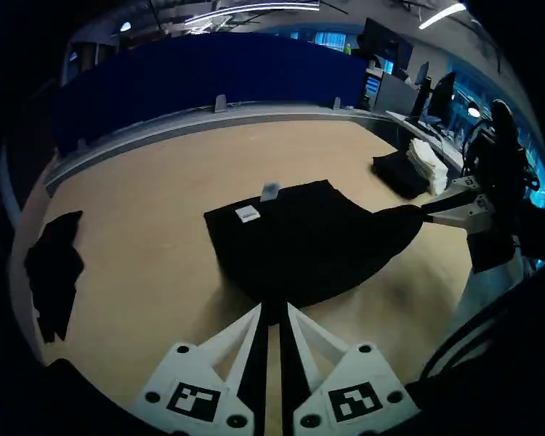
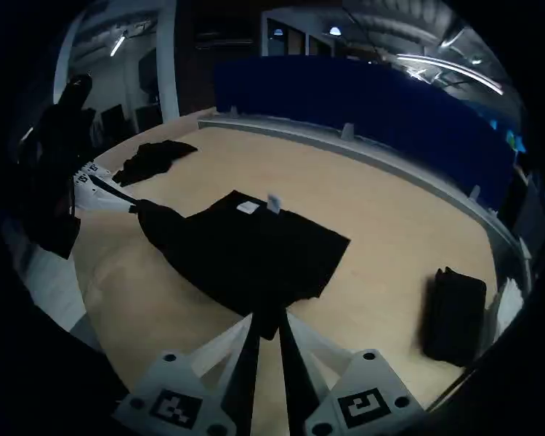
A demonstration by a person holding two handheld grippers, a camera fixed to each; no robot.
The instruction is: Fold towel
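My left claw (image 1: 272,311) is pressed together on one corner of the black towel (image 1: 309,240). My right claw (image 2: 267,320) pinches another corner the same way. Between them the towel lies spread over the middle of the tan desk (image 1: 163,218), with a white tag (image 1: 247,213) near its far edge. A crumpled dark cloth (image 1: 54,269) lies well apart from it by the desk's edge. A folded dark pile (image 2: 454,312) sits off to the other side. A blue partition (image 1: 200,73) stands behind the desk.
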